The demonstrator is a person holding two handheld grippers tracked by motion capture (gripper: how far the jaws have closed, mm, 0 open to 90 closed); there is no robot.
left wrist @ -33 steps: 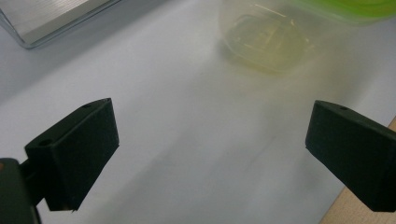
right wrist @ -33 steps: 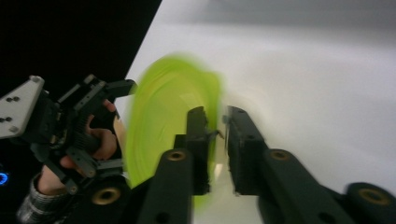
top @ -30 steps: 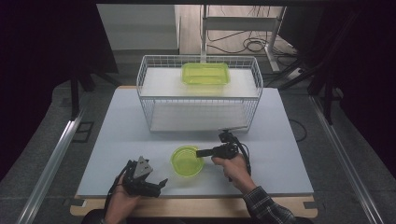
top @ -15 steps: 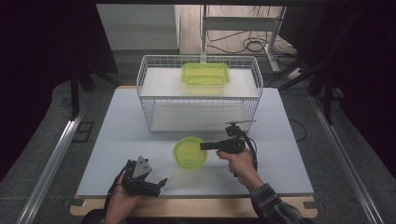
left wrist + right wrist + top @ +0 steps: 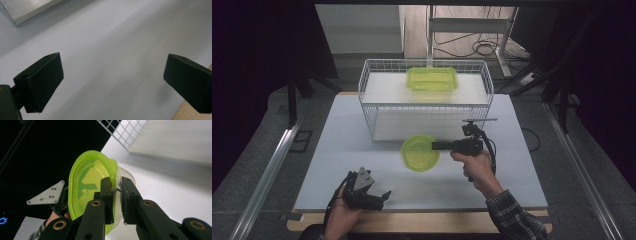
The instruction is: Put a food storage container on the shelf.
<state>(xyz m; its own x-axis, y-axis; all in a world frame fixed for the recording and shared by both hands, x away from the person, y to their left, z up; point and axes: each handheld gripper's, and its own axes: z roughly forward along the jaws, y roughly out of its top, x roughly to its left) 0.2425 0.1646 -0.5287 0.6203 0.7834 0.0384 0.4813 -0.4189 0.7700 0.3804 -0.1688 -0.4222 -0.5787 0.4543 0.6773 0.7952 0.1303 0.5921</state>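
My right gripper (image 5: 436, 146) pinches the green bowl's (image 5: 419, 153) rim, carrying it; left gripper (image 5: 379, 196) idles wide; next, probably the basket (image 5: 424, 102).

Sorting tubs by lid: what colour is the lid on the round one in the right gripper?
Translucent lime green lid; right gripper view.

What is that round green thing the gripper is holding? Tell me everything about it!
It is a round green bowl, see-through and glossy like thin plastic, with a raised rim and nothing visible inside. The right gripper is shut on its rim, one jaw inside and one outside. In the high view it sits over the white table, just in front of the wire basket. Whether it touches the table, I cannot tell.
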